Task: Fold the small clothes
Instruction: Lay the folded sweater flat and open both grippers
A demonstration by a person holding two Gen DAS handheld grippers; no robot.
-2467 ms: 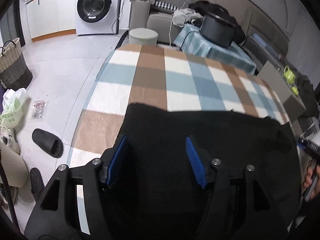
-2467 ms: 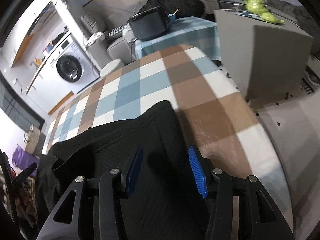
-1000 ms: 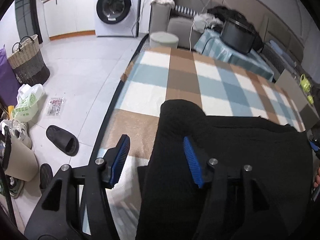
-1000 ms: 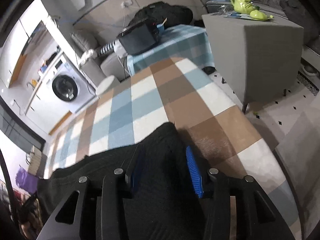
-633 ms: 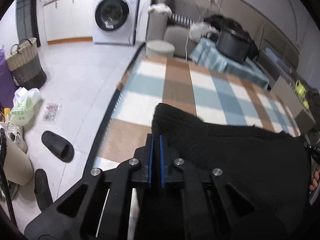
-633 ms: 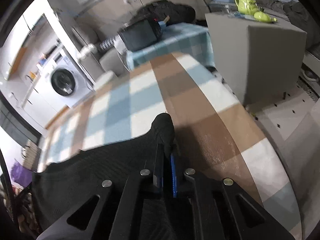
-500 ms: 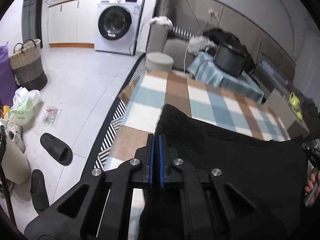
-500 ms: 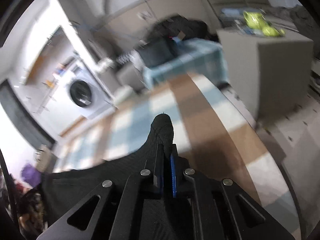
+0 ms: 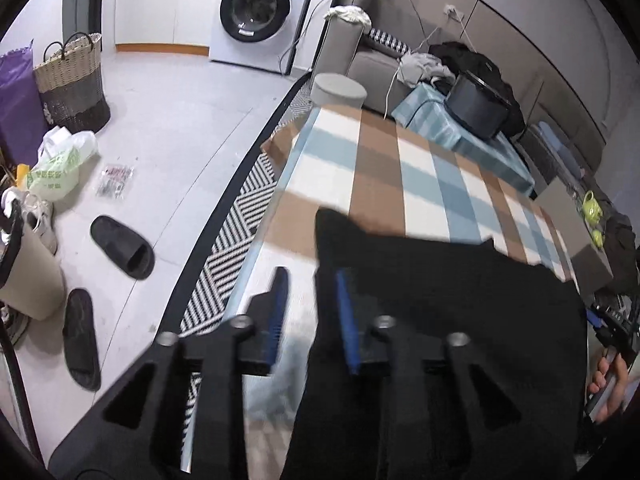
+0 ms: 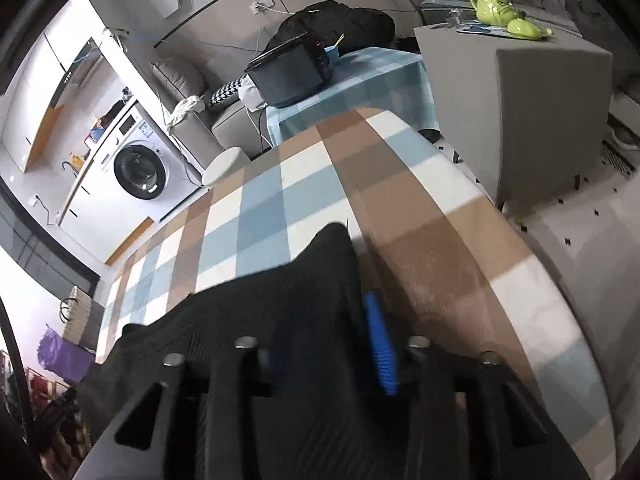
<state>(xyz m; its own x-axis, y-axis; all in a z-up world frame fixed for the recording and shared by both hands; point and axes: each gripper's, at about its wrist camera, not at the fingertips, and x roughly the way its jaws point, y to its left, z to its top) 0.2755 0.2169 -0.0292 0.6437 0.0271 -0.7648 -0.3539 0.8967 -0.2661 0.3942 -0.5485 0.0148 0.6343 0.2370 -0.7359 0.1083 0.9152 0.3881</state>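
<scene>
Two slippers [image 9: 120, 246] lie on the floor beside the checked desk [image 9: 416, 176]. Black garment [image 9: 440, 300] lies flat there. Left gripper [image 9: 310, 312] and right gripper [image 10: 320, 344] jaws are opening, releasing its corners.

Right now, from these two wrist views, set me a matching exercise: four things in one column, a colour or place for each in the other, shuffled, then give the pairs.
Things:
1. garment
2. tablecloth
3. slipper
4. teapot

Descriptions:
A. lime green, on the grey cube
B. black, on the floor left of the table
C. black, spread on the table's near end
D. brown, blue and white checks

Pairs: 1-C, 2-D, 3-B, 4-A
</scene>
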